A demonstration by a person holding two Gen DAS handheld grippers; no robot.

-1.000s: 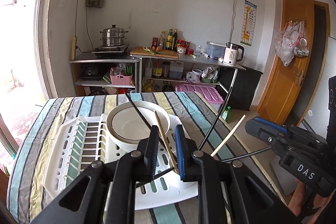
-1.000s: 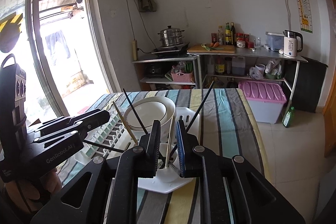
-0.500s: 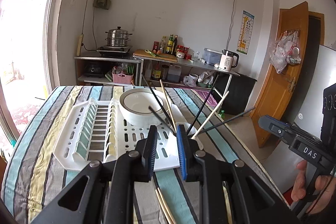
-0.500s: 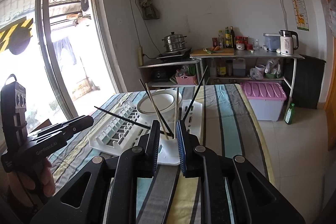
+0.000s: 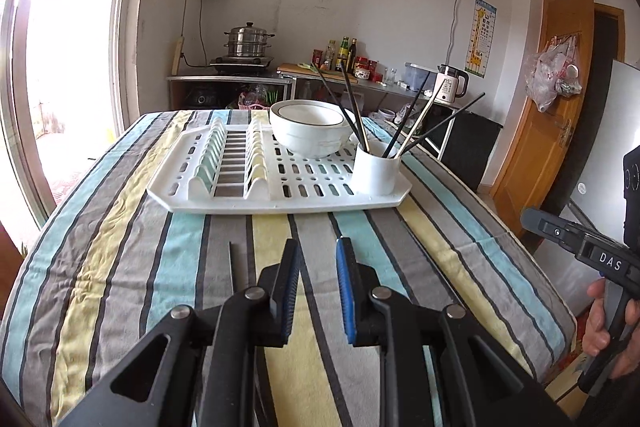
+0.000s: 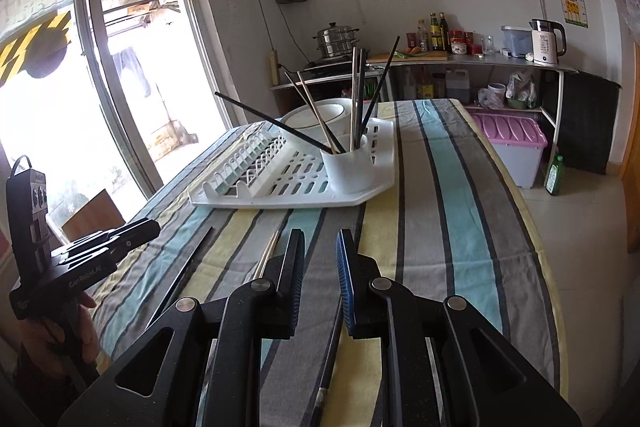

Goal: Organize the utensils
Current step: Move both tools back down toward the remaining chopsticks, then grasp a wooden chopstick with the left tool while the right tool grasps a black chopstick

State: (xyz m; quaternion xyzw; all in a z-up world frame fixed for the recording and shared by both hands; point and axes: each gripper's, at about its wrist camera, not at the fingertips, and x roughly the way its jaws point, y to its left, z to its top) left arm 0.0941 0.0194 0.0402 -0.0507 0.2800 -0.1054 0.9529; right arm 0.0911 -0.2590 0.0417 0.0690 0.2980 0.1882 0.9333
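A white utensil cup [image 5: 375, 171] [image 6: 349, 169] on a white drying rack [image 5: 280, 183] [image 6: 288, 183] holds several black and wooden chopsticks [image 5: 416, 119] [image 6: 356, 99]. A white bowl [image 5: 308, 131] [image 6: 316, 117] sits on the rack behind it. More chopsticks lie on the striped tablecloth: a black one [image 5: 233, 267] [image 6: 182, 267], a wooden one [image 6: 267, 254] and a dark one [image 6: 328, 367] under my right gripper. My left gripper [image 5: 318, 287] and right gripper [image 6: 319, 279] are both open and empty, well back from the rack above the cloth.
The table's right edge [image 5: 520, 239] drops to the floor. Beyond the table stand a kitchen shelf with a steamer pot [image 5: 248, 41], bottles and a kettle [image 6: 546, 41], plus a pink-lidded box [image 6: 510, 143]. A window is on the left.
Both grippers have pulled back and away from the utensil cup toward the table's near end. The chopsticks they were near now stand in the cup.
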